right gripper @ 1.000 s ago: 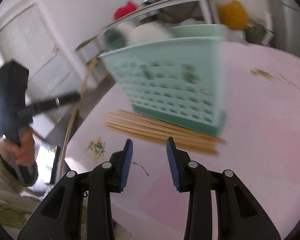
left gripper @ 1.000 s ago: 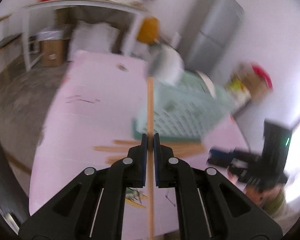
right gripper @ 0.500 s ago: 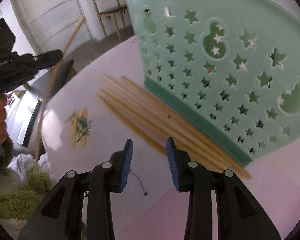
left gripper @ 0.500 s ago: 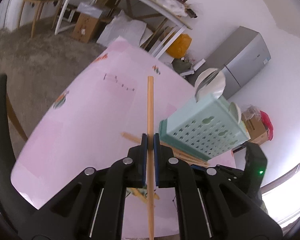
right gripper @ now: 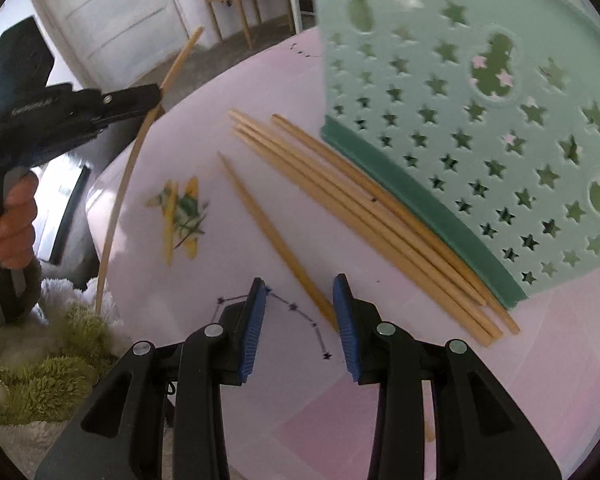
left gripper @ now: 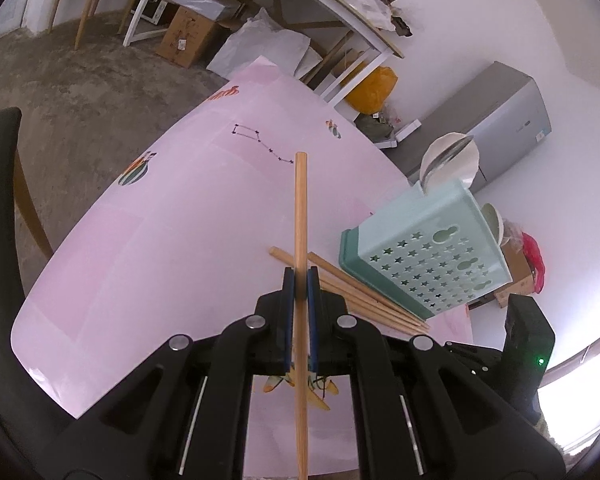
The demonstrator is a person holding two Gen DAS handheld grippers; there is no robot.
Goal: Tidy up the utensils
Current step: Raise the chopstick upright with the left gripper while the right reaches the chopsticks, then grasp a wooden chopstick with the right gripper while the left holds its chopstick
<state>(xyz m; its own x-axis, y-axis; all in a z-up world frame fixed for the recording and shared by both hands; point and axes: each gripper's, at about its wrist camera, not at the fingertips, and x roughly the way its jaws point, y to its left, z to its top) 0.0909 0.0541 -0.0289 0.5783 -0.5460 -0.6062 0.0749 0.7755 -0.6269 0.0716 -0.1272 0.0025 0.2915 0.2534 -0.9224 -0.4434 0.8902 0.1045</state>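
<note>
My left gripper is clamped on one wooden chopstick, lifted clear above the pink table with its far end pointing toward the far edge. My right gripper hovers low with its fingers apart, empty, and the thin tip of a loose chopstick lies on the table between them. Just beyond that one, a bundle of chopsticks lies side by side against the dark green base of the mint basket, which stands near the table's right edge. A white ladle sticks up from the basket's far end.
</note>
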